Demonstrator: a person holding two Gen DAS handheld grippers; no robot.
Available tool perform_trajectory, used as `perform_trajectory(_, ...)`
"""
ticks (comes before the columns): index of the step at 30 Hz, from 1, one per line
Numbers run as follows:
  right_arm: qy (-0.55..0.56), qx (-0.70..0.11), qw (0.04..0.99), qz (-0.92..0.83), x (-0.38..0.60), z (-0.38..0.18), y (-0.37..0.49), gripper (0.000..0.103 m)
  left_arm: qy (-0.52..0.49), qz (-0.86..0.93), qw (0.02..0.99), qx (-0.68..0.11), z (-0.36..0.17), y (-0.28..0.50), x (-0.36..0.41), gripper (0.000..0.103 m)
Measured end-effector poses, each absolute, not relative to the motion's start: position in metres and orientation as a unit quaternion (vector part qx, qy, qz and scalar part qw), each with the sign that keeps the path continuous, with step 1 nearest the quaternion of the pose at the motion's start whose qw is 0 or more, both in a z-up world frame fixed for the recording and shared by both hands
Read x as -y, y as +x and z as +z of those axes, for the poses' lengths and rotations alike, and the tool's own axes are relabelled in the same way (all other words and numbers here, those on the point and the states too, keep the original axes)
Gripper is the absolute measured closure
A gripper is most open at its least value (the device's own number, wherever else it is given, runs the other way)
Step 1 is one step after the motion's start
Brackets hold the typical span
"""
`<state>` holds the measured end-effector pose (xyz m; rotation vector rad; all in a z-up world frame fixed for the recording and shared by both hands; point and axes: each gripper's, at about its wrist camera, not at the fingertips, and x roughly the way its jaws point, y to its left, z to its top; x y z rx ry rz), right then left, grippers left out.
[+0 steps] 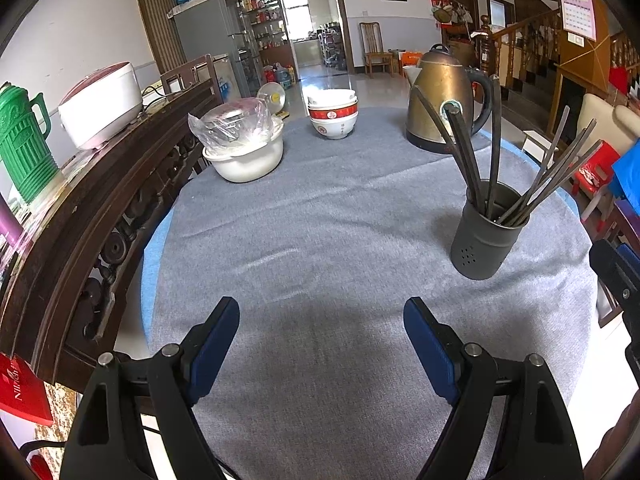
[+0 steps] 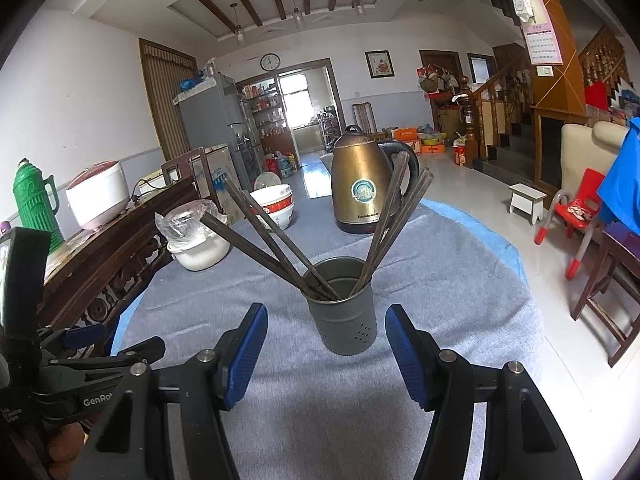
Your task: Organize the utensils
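The dark chopsticks (image 2: pixel 276 236) are kept upright in the grey perforated metal cup (image 2: pixel 346 316) just ahead of the spread, empty right claw (image 2: pixel 326 354), while the left claw (image 1: pixel 322 346) is likewise held spread over bare grey-clothed counter (image 1: pixel 320 220).

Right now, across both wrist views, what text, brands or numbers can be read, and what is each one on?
"GenRo", cut off by the right claw: on the left claw body.
"Nin", partly readable: on the red booklet.
Kettle badge and the line under it: too blurred to read.
Wall calendar: figures too small.
Wall clock: numerals too small.
Red-banded bowl emblem: unreadable.
Chopstick holder: no text.
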<state>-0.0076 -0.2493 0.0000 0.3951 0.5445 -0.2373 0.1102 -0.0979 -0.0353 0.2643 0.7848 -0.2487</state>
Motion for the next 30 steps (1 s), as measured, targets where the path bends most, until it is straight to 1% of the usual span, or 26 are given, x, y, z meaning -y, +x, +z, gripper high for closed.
perform_trajectory(30, 0.182, -0.237, 0.948, -0.112, 0.239, 0.025, -0.03, 0.038, 0.113, -0.121, 0.921, -0.352, -0.011, 0.086, 0.085, 0.018)
